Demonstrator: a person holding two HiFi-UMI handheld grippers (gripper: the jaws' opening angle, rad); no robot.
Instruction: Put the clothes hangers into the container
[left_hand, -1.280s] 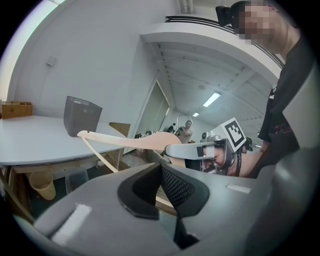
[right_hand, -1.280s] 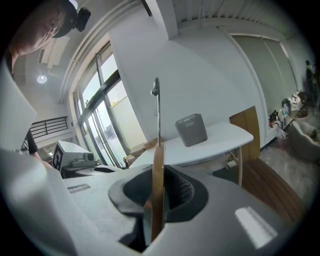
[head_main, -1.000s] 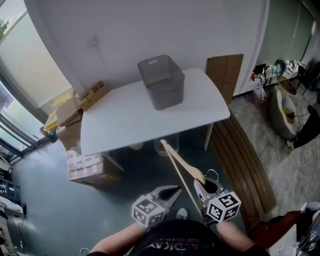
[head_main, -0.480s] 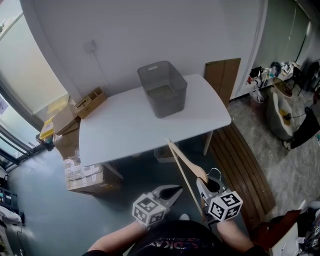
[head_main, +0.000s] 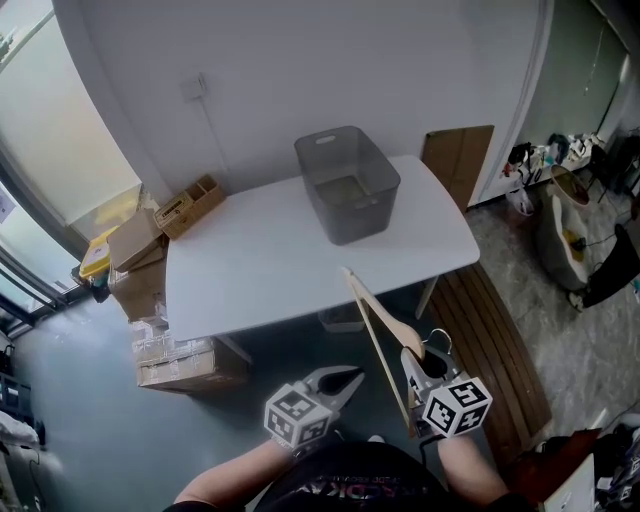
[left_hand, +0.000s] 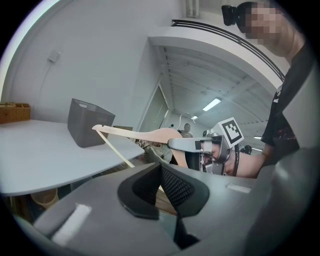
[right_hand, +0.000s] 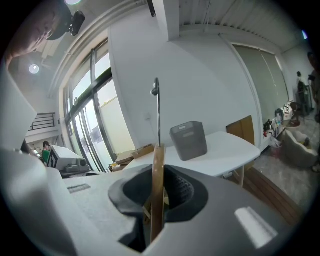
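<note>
Right: the right hand-held gripper (head_main: 410, 358) squeezes the wooden hanger (head_main: 378, 322), which pokes forward from it.
Left: the left hand-held gripper (head_main: 340, 378) is closed tight with nothing in it, just beside the right one.
Container: the grey container (head_main: 348, 185) sits ahead of both, well apart, on the far part of the white surface (head_main: 250, 270).
Edges: the hanger tip shows over the near edge.
Room: bare top ahead, before the container.
Change: the tip has crossed that edge; before it only reached it. Same grip.
</note>
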